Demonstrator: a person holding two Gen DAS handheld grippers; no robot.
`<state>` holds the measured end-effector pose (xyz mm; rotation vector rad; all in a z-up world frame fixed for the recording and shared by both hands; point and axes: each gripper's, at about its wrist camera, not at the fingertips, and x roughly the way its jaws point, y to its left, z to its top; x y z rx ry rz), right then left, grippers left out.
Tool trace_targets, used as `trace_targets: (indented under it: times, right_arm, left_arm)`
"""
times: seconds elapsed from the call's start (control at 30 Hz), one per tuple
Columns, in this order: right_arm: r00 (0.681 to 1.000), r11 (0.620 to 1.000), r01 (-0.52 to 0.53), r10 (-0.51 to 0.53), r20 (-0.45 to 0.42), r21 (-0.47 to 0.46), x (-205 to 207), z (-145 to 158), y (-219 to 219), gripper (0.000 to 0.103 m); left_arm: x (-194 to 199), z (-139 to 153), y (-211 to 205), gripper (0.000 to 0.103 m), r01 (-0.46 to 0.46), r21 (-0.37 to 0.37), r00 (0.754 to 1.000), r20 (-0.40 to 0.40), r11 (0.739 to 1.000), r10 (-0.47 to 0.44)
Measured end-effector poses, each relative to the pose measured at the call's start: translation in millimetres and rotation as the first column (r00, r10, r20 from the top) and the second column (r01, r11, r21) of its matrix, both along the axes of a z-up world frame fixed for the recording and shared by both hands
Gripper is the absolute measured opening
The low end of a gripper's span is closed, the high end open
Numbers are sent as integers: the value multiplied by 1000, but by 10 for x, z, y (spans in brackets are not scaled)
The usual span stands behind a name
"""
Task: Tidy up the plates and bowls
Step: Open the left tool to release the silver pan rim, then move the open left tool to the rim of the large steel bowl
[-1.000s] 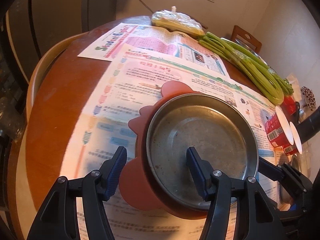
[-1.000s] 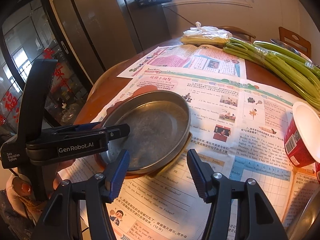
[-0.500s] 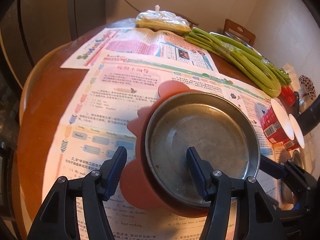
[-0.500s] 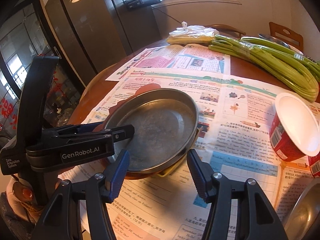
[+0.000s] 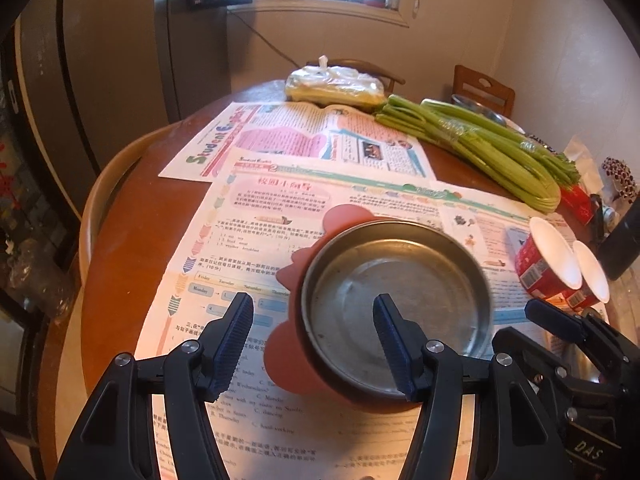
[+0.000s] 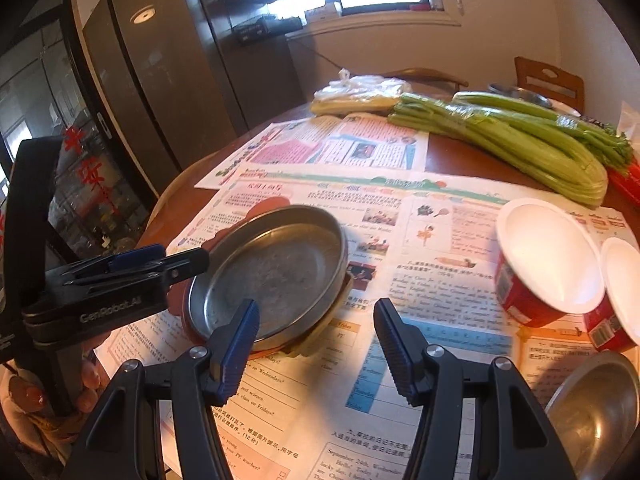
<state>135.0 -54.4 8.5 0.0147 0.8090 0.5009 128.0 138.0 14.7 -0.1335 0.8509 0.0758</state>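
Both grippers stand part-open with nothing pressed between their blue pads. Seen from its own camera, the left gripper (image 5: 314, 340) straddles the near-left rim of the metal plate (image 5: 400, 304): its right finger (image 5: 394, 350) reaches over the plate's inside and its left finger (image 5: 232, 340) hangs outside over the newspaper (image 5: 248, 216); whether either pad touches the rim I cannot tell. In the right wrist view the left gripper (image 6: 176, 266) comes in from the left with its tip at the plate's (image 6: 276, 272) left rim, and a hand (image 6: 86, 384) shows below it. The right gripper (image 6: 316, 338) hovers at the plate's near-right side, its left finger (image 6: 236, 340) in front of the near rim and its right finger (image 6: 394, 350) over bare newspaper (image 6: 432, 248); contact is not clear. The plate sits tilted on a red scalloped dish (image 5: 296, 360), with a yellowish rim (image 6: 332, 312) showing under its right side, all on the newspaper toward the near-left part of the round wooden table (image 5: 128, 240). Just right of the stack lie two red paper cups (image 6: 548, 264) on their sides, white insides facing the cameras. A steel bowl (image 6: 596, 396) shows at the near-right edge. Along the far-right edge lies a bundle of green celery (image 5: 480, 148), and at the far edge a plastic bag (image 5: 336, 88) of yellow food.
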Motion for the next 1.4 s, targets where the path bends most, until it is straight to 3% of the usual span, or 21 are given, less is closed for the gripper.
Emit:
trace_targets:
  times: [0.67, 1.0, 1.4]
  right_arm:
    - [988, 995, 89, -92, 122, 36, -407, 405, -526, 60]
    - [962, 981, 186, -195, 190, 61, -710, 628, -1048, 60]
    - [923, 943, 318, -331, 196, 93, -993, 618, -1841, 60]
  left_arm:
    - [-418, 301, -690, 65, 111, 15, 991, 77, 994, -112]
    - [-569, 503, -1172, 66, 187, 25, 975, 117, 982, -189]
    - [-651, 384, -1944, 67, 329, 33, 941, 66, 944, -331]
